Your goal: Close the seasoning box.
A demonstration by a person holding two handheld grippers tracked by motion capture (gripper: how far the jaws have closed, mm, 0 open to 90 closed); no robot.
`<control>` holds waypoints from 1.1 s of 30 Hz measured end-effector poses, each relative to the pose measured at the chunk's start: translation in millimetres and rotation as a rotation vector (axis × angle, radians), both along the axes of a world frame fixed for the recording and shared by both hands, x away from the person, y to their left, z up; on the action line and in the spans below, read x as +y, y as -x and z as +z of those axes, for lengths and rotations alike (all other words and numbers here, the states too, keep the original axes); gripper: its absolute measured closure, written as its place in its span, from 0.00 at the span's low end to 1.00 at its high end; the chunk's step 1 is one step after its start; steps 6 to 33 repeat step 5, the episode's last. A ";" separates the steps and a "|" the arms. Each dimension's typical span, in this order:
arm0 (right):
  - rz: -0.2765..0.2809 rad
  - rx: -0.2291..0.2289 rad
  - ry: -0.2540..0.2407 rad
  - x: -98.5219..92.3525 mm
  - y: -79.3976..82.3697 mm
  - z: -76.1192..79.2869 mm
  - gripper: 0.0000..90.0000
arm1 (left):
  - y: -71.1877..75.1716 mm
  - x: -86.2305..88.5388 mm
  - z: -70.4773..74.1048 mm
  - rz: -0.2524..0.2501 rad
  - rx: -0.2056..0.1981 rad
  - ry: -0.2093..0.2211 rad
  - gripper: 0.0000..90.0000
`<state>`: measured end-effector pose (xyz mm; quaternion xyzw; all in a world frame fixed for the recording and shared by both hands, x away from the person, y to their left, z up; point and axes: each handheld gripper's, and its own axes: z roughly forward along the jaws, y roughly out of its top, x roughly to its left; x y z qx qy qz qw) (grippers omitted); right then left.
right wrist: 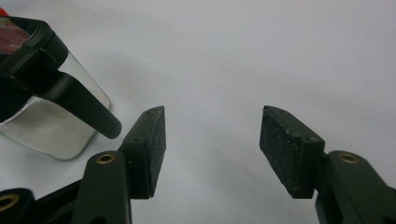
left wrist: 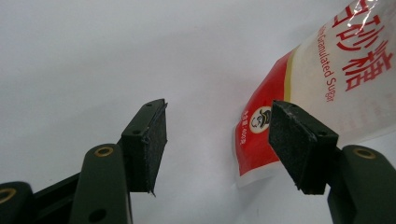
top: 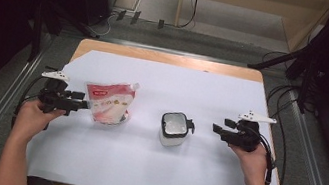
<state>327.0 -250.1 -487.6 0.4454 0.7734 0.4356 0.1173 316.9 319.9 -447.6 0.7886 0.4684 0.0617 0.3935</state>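
A red and white sugar bag (top: 109, 102) lies on the white sheet left of centre. My left gripper (top: 81, 100) stands open just left of the bag, its jaws level and pointing at it. In the left gripper view the bag (left wrist: 327, 88) lies beyond the right pad, with nothing between the pads. A clear square container with a black lid and handle (top: 175, 127) stands at the middle. My right gripper (top: 217, 129) is open to the right of it, apart from the handle. In the right gripper view the container (right wrist: 46, 107) sits at the left, outside the jaws.
The white sheet (top: 149, 171) covers most of the wooden table (top: 158, 56). Cables trail from both grippers off the table's sides. Dark stands and cables line the floor around the table.
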 end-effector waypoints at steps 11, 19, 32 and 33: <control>-0.002 -0.001 0.000 0.4 -0.7 -1.9 0.45 | -1.0 -1.1 -2.0 -0.005 0.000 -0.012 0.42; -0.002 -0.001 0.000 0.4 -0.7 -1.9 0.45 | -1.0 -1.1 -2.0 -0.005 0.000 -0.012 0.42; -0.002 -0.001 0.000 0.4 -0.7 -1.9 0.45 | -1.0 -1.1 -2.0 -0.005 0.000 -0.012 0.42; -0.002 -0.001 0.000 0.4 -0.7 -1.9 0.45 | -1.0 -1.1 -2.0 -0.005 0.000 -0.012 0.42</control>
